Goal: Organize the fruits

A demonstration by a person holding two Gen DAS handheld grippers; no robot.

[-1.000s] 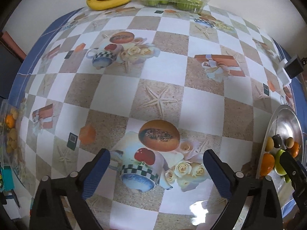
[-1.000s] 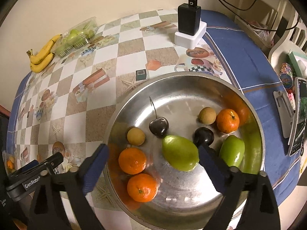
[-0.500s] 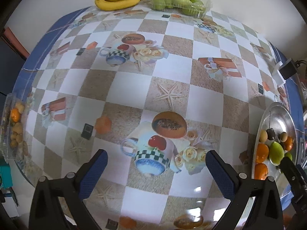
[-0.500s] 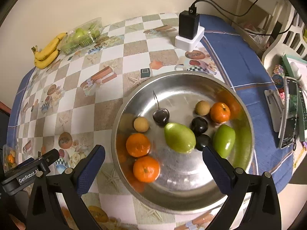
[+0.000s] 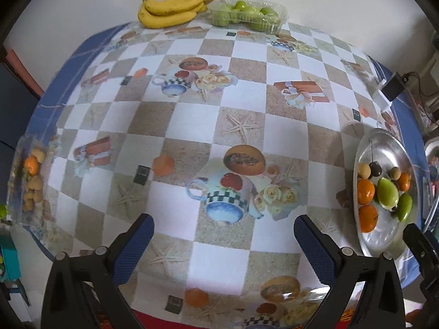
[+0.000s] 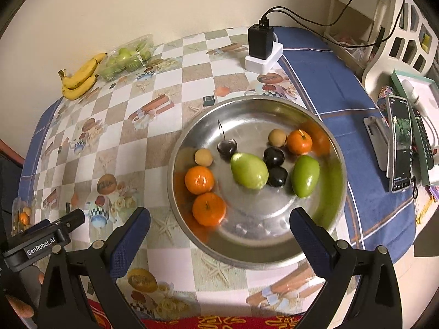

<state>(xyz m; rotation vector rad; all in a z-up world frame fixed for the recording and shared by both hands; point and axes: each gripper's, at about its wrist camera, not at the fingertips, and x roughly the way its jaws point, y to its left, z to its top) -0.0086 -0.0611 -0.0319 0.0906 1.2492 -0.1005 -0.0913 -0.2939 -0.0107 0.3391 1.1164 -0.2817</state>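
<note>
both tools, left tool and right tool, gape wide apart, holding and touching nothing.

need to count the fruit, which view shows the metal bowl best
The right wrist view: the metal bowl sits whole and central, each fruit separate. The left wrist view shows the bowl squeezed at the right edge, partly behind the right gripper.

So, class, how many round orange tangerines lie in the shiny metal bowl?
3: two touching near the left rim of the shiny metal bowl and, and one at the upper right. None seems hidden.
</note>
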